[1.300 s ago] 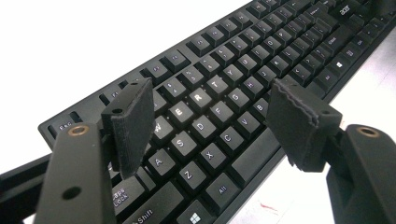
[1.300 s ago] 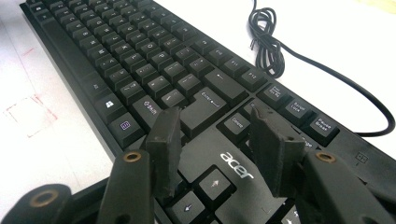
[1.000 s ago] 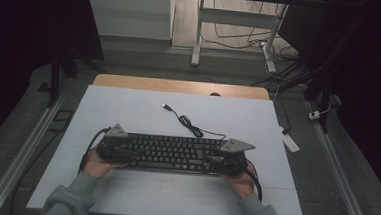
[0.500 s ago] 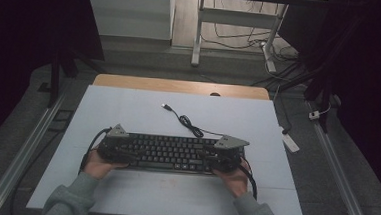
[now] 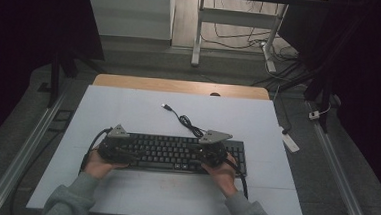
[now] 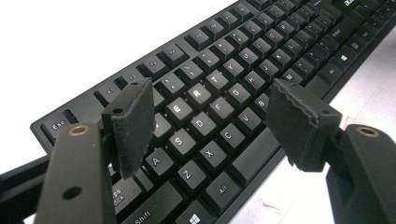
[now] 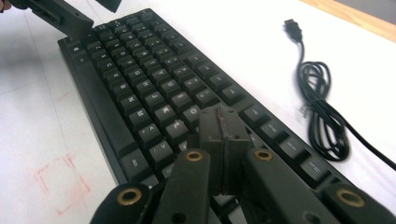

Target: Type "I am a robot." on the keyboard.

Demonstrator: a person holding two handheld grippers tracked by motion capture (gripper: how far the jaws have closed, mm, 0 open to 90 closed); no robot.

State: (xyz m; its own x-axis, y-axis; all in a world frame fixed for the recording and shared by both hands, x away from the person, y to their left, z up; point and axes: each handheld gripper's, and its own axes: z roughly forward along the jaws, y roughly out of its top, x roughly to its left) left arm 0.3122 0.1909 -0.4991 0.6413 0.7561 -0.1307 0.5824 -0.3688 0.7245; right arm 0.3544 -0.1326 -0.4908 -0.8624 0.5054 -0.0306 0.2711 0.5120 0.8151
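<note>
- The keyboard (image 5: 175,153) lies across the white board's (image 5: 128,113) near half; bare board all round.
- Left gripper (image 6: 210,116): jaws spread above the left-end keys, holding nothing.
- Right gripper (image 7: 223,140): jaws have just closed, pads pressed together with nothing between, seemingly just over the keys.

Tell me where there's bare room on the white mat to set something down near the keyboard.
Free: the wide strip of mat between the keyboard and the wooden table edge, left of the coiled cable, and the strip in front of the keyboard between the forearms. Crowded: both keyboard ends, under the left gripper and right gripper.
</note>
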